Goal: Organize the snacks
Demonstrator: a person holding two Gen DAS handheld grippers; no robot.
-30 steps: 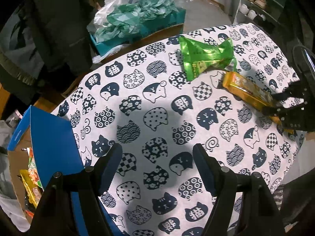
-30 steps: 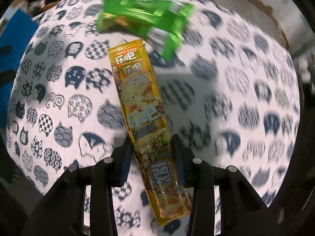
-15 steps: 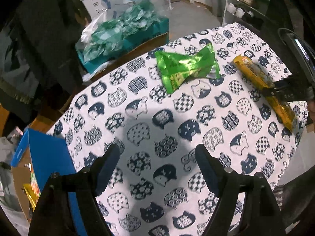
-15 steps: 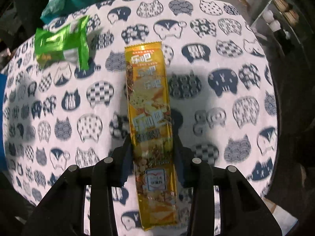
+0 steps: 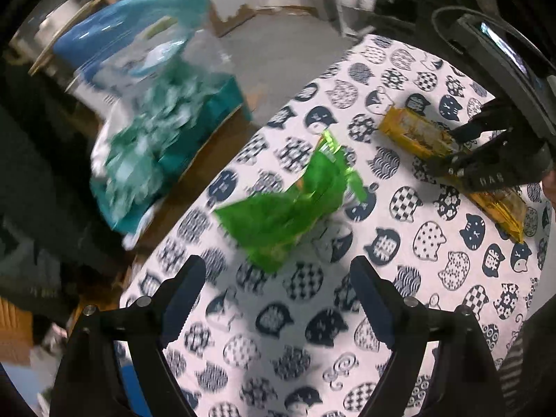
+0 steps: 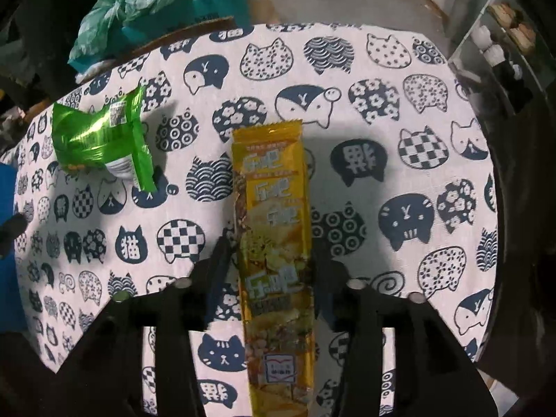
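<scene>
- The right gripper (image 6: pixel 274 260) points steeply down over the long yellow snack packet (image 6: pixel 272 243), which lies flat on the cat-print tablecloth (image 6: pixel 399 160); its jaws are opening and stand just clear of the packet's two long edges, with the packet between them.
- The left gripper (image 5: pixel 274 285) has its jaws wide and opening further, with nothing between them.
- The crumpled green snack bag (image 5: pixel 292 208) lies on the cloth just ahead of the left fingertips (image 5: pixel 194 271), apart from the yellow packet.
- Teal plastic wrapping (image 5: pixel 156 139) sits beyond the table edge.
</scene>
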